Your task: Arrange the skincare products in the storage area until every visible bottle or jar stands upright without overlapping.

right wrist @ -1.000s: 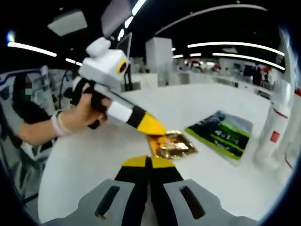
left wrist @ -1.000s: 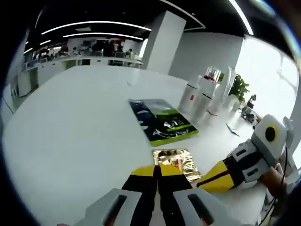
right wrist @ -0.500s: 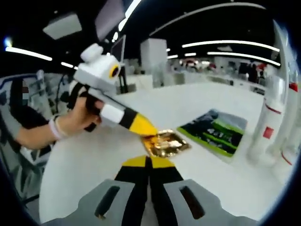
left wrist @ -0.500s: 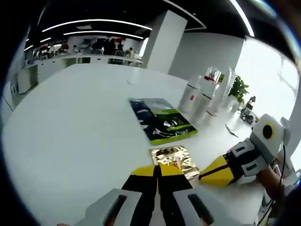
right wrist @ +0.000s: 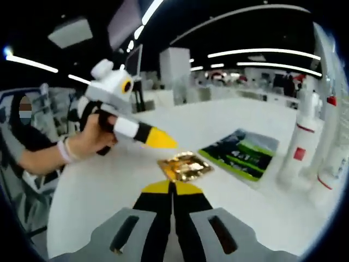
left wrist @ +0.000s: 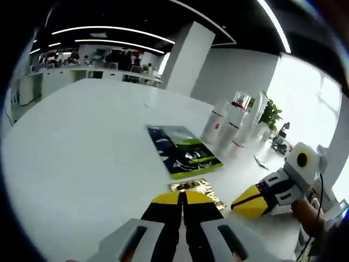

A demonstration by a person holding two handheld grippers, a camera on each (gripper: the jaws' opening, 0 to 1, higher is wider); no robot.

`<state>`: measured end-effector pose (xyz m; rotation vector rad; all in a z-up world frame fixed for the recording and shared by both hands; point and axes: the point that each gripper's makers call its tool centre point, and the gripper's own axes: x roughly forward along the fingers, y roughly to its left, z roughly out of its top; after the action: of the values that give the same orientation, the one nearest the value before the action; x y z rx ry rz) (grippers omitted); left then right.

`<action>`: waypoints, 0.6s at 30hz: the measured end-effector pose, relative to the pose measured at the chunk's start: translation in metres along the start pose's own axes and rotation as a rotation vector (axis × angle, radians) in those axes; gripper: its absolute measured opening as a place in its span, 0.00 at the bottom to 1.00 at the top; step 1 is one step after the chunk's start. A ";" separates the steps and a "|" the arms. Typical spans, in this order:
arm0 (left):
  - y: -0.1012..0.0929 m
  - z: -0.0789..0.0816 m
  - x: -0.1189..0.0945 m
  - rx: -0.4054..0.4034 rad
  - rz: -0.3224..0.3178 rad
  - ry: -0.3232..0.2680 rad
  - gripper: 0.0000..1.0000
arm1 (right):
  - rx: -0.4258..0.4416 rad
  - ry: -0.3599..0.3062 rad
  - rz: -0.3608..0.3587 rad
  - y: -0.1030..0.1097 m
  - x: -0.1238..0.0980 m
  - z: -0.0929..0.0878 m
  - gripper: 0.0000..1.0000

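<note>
Hovering over a white table (left wrist: pixel 82 142) with both tools idle: left gripper (left wrist: pixel 183 197) showing its yellow-and-black jaws pressed together with nothing between them, right gripper (right wrist: pixel 172 188) likewise closed on nothing. Lying flat just beyond the left gripper's tips, a gold foil sachet (left wrist: pixel 197 189), crinkled and shiny; seen from the right gripper view as the same gold foil sachet (right wrist: pixel 184 166), a little ahead of the closed tips. Resting beside it, farther out, a dark green-and-blue flat packet (left wrist: pixel 182 150), also flat on the table, near the sachet but apart from it. Standing upright past the packet, a row of tall white bottles (left wrist: pixel 226 123) with red marks, close together at the far right of the table; in the right gripper view, rising at the right edge as white bottles (right wrist: pixel 299 147), upright. Entering the left gripper view from the right, the other tool's yellow tip, held above the table near the sachet, not touching it. Gripping the left tool in the right gripper view, a hand (right wrist: pixel 95 136) with a wristband.
</note>
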<state>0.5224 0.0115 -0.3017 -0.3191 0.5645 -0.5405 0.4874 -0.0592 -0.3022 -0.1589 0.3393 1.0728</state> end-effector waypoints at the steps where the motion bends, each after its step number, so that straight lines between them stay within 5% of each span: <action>1: 0.000 0.004 -0.002 0.002 -0.005 -0.033 0.01 | 0.005 -0.007 -0.008 -0.002 -0.002 0.001 0.00; 6: -0.003 0.013 0.001 0.112 -0.021 -0.126 0.01 | -0.041 -0.059 -0.057 -0.015 -0.019 0.011 0.00; 11: -0.019 0.005 0.006 0.209 -0.095 -0.135 0.02 | -0.010 -0.120 -0.047 -0.019 -0.041 0.024 0.00; 18: -0.020 0.009 0.010 0.332 -0.058 -0.183 0.03 | -0.068 0.021 -0.131 -0.055 -0.084 0.013 0.12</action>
<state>0.5266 -0.0091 -0.2898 -0.0677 0.2824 -0.6433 0.5024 -0.1514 -0.2632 -0.2501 0.3068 0.9544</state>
